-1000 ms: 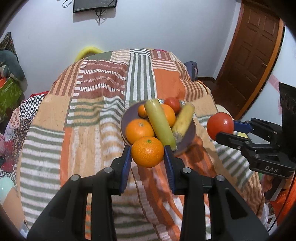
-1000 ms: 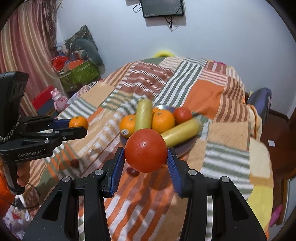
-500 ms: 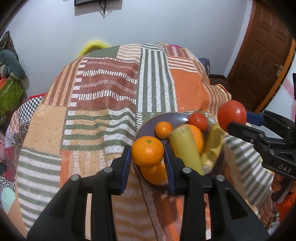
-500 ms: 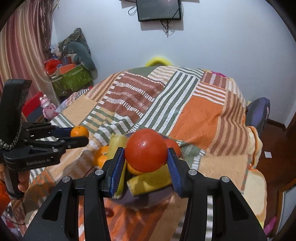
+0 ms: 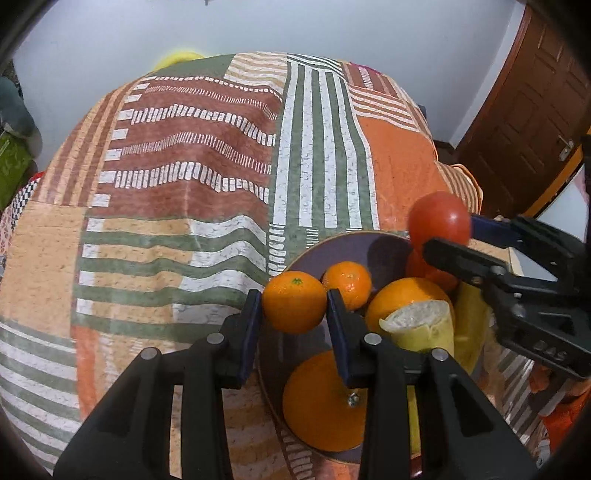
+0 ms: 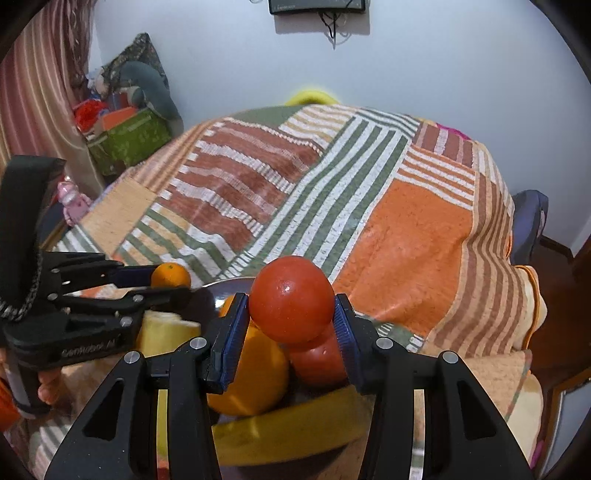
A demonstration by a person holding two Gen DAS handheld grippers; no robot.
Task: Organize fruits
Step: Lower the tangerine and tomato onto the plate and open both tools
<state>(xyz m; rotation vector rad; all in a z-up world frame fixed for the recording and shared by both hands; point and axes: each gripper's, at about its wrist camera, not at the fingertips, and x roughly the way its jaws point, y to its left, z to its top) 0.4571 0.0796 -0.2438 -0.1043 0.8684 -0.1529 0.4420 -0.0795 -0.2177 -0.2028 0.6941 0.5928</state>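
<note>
While the left wrist view looks down over the patchwork blanket [image 5: 207,177], the left gripper [image 5: 294,302] has its jaws closed on a small orange [image 5: 294,301], held over the near-left rim of the dark plate [image 5: 332,245]. On the plate: a second small orange [image 5: 348,278] just beyond the held one, a larger orange [image 5: 404,299] to its right, a big orange [image 5: 317,402] low in frame under the gripper's right finger, and a cut yellowish fruit [image 5: 424,326] with pale flesh showing. At right, the right gripper [image 5: 439,230] clamps a red tomato [image 5: 439,221] above the plate's far-right edge. Brown door [image 5: 528,110] behind.

From the right wrist view, the right gripper [image 6: 291,317] holds the tomato [image 6: 291,299] between blue pads, jaws closed on it. Directly beneath lie another red tomato [image 6: 317,360], an orange [image 6: 251,373] and a yellow fruit [image 6: 288,432] on the plate [image 6: 229,286]. At left, the left gripper [image 6: 170,282] pinches the small orange [image 6: 170,275] over the plate's left rim. Striped blanket [image 6: 406,229] spreads beyond; a green box [image 6: 129,142] and a pink toy [image 6: 72,201] sit at far left, and a wall-mounted screen [image 6: 317,5] is partly visible at top.
</note>
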